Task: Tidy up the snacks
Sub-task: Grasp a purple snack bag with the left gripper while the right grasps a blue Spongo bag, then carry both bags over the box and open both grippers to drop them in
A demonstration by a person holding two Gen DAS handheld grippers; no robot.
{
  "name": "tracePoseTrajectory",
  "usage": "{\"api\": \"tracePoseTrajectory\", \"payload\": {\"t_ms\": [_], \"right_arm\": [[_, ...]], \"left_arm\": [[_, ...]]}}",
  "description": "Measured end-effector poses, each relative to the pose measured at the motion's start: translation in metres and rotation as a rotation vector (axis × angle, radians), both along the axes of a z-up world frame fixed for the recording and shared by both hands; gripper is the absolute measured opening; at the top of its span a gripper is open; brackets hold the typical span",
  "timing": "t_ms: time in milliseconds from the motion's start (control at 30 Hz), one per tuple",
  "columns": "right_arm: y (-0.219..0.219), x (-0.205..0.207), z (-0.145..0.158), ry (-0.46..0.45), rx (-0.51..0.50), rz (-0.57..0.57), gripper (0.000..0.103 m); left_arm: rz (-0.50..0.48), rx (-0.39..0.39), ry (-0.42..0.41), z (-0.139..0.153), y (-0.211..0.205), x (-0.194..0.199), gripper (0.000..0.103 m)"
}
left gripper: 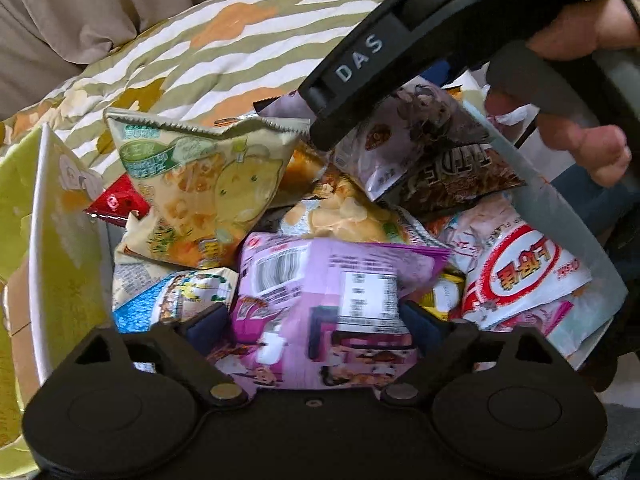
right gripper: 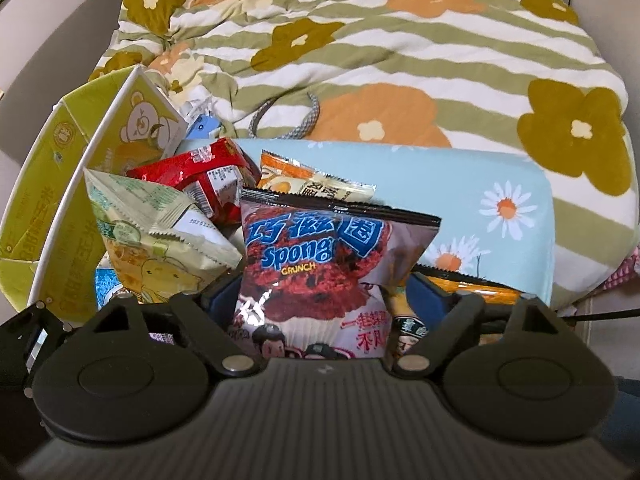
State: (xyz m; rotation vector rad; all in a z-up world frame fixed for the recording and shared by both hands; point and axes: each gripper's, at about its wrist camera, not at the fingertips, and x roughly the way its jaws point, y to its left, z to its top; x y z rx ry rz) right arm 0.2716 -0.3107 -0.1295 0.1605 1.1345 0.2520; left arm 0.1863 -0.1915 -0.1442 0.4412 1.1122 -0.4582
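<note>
The largest thing in sight is the bed's quilted cover, striped green and white with orange and olive flowers [right gripper: 400, 52], and everything else is best placed against it: a beige upholstered wall [left gripper: 60, 12] rises behind it, and at its near edge sits a pale blue fabric bin printed with daisies [right gripper: 480, 200], heaped with snack packets. Left of the bin stands a yellow-green cardboard carton with a cartoon bear [right gripper: 132, 128]. The step in hand looks like sorting packets in the bin, both tools loaded. The right gripper [right gripper: 320, 300], fingers partly closed, pinches the glossy Spong Crunch chocolate-ring bag [right gripper: 332, 264] upright above the pile; the left gripper [left gripper: 316, 312], likewise partly closed, grips the purple foil packet with a barcode [left gripper: 320, 276] low in the heap, near the pale green crimped chip bag [left gripper: 200, 184] and the white-and-red oval-logo packet [left gripper: 524, 268]. The next move probably calls for lifting each bag clear without dragging neighbours, then finding it a place; which place cannot be told.
</note>
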Motion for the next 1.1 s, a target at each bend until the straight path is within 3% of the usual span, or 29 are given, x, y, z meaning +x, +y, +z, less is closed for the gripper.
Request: {"api": "tracePoseTrajectory", "payload": {"t_ms": [133,333,867,900,1100], "right_arm": [[0.002,0.000,0.001,-0.013,-0.005,0.005,0.091],[0.004,-0.003,0.003,-0.021,-0.018,0.005,0.081],[-0.002,-0.031,0.035,-0.096,-0.055,-0.041,0.079],[-0.002,-0.034,0.038,-0.103,-0.055,-0.045,0.079],[-0.005,-0.053,0.057,-0.152,-0.059,-0.056,0.079]], "left_arm": [[-0.020,-0.002,-0.018,0.001,-0.003,-0.005,0.082],[-0.020,-0.011,-0.039,0.003,-0.003,-0.013,0.078],[-0.009,-0.058,-0.117,0.032,0.006,-0.043,0.062],[-0.008,-0.066,-0.121,0.034,0.007,-0.044,0.050],[0.007,-0.084,-0.189,0.055,0.011,-0.061,0.050]]}}
